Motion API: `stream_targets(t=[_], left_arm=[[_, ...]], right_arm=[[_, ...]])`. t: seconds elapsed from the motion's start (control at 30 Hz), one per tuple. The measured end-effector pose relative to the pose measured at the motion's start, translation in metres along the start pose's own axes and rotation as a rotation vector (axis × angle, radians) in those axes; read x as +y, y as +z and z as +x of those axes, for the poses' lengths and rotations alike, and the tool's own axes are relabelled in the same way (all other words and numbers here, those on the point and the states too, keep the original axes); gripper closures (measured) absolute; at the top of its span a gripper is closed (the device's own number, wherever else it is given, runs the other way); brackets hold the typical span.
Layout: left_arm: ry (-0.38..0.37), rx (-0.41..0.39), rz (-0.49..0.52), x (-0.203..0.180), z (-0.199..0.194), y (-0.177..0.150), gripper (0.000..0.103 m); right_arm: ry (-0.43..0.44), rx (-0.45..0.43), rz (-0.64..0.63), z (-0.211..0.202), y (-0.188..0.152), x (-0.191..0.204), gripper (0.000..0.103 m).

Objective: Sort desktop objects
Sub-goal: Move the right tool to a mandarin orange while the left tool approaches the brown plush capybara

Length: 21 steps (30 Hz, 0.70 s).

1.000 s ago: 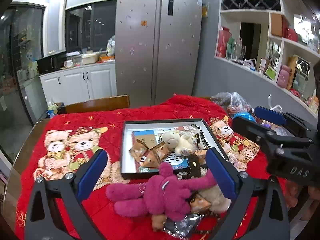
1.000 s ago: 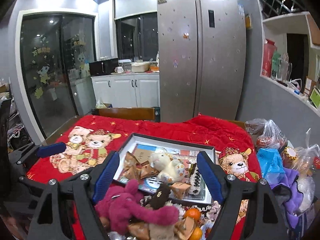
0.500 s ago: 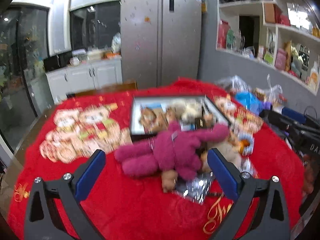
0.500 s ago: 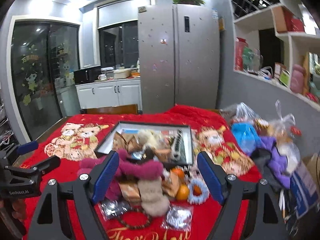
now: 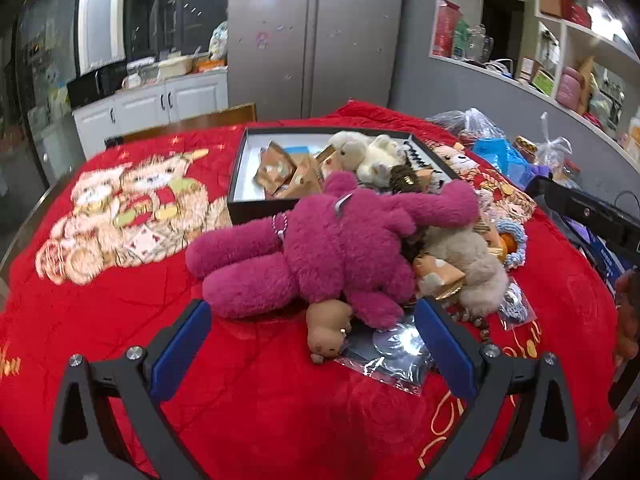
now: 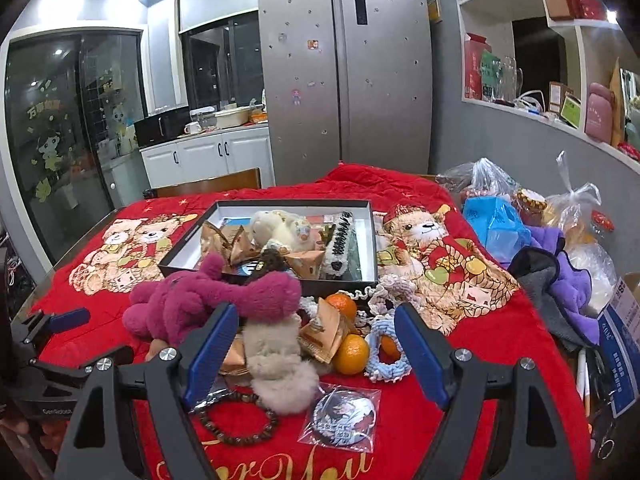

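Note:
A magenta plush toy (image 5: 336, 244) (image 6: 200, 304) lies on the red cloth in front of a shallow black box (image 5: 256, 208) (image 6: 280, 204) that holds snack packets and a white plush. A beige plush (image 6: 276, 364), oranges (image 6: 352, 354), a bead bracelet (image 6: 236, 420) and a bagged badge (image 6: 344, 420) are piled beside it. My left gripper (image 5: 312, 348) is open, its fingers straddling the near edge of the pile without touching it. My right gripper (image 6: 314, 352) is open above the beige plush and oranges, nothing pressed between its pads.
Plastic bags (image 6: 496, 220), purple cloth (image 6: 572, 276) and a blue box (image 6: 624, 340) crowd the table's right side. A wooden chair back (image 6: 208, 186) stands behind the table. Bare red cloth (image 5: 100, 320) spreads to the left of the pile.
Both grippers have dropped towards the table; the pile now looks larger and sits between each pair of fingers. The jaws kept the same width.

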<state>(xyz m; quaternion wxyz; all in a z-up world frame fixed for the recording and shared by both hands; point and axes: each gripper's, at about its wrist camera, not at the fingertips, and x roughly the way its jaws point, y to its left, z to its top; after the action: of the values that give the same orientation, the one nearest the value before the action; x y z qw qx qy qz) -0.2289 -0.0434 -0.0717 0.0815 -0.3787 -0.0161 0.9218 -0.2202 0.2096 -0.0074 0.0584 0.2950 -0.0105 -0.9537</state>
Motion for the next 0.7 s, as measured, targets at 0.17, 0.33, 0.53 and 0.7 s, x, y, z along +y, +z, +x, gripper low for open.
stream_targets(t=[0.17,0.33,0.53,0.7], left_arm=[[0.005,0.045,-0.011,0.005,0.018,-0.003,0.001],[0.023,0.066,0.005,0.006,0.033,-0.005,0.001],[0.052,0.106,0.036,0.003,0.052,-0.011,0.001],[0.05,0.136,0.051,0.0,0.062,-0.014,0.001]], right_arm=[[0.004,0.039,0.028,0.018,0.002,-0.011,0.021],[-0.015,0.071,0.013,0.037,-0.001,-0.02,0.021],[0.005,0.168,0.067,0.074,-0.021,-0.039,0.021],[-0.015,0.223,0.037,0.089,-0.034,-0.041,0.02]])
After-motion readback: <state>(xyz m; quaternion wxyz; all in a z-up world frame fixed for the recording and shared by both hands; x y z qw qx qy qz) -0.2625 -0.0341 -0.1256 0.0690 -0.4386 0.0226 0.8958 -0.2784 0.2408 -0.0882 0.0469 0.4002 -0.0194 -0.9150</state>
